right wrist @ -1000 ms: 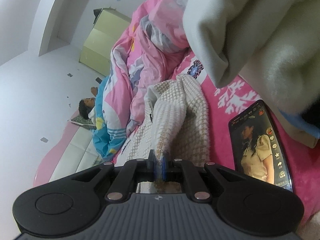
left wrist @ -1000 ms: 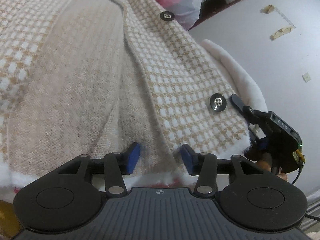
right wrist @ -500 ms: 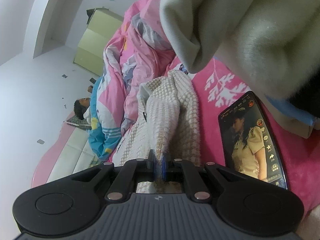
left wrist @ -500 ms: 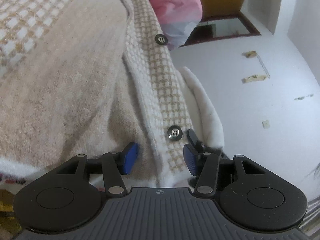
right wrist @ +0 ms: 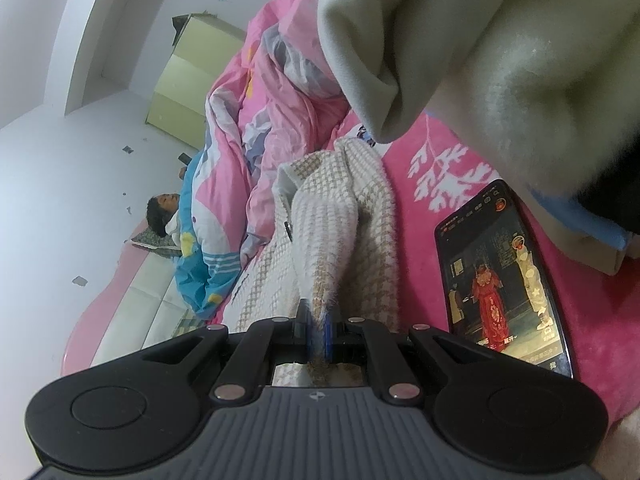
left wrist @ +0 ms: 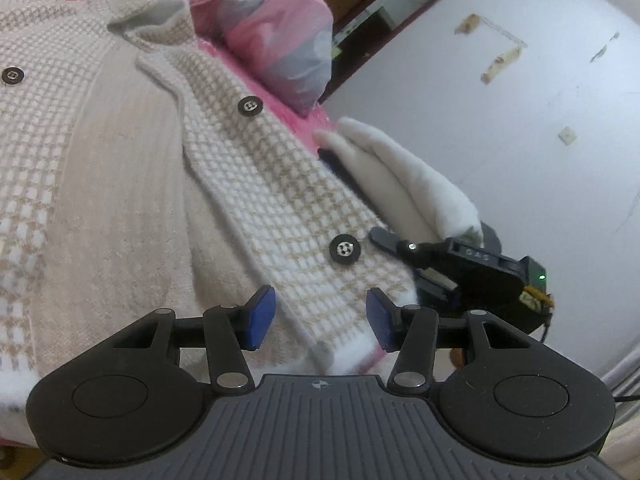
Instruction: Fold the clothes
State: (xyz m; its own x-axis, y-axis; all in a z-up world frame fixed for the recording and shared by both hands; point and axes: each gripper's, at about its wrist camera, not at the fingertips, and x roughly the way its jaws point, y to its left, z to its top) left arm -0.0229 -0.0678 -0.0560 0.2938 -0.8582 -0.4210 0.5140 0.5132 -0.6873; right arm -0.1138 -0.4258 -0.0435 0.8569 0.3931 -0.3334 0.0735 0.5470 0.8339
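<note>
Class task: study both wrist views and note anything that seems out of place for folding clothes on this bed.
A phone lies on the pink bedsheet beside the checked cardigan, screen lit and playing video. It sits where folding would spread, so it looks out of place.

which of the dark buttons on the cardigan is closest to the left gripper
The lowest button on the checked front band, just above the left gripper. The other two sit farther up the cardigan.

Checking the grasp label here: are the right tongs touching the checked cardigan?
Touching. The right wrist view shows the right tongs shut on a bunched fold of the checked cardigan, fabric pinched between the blue pads.
</note>
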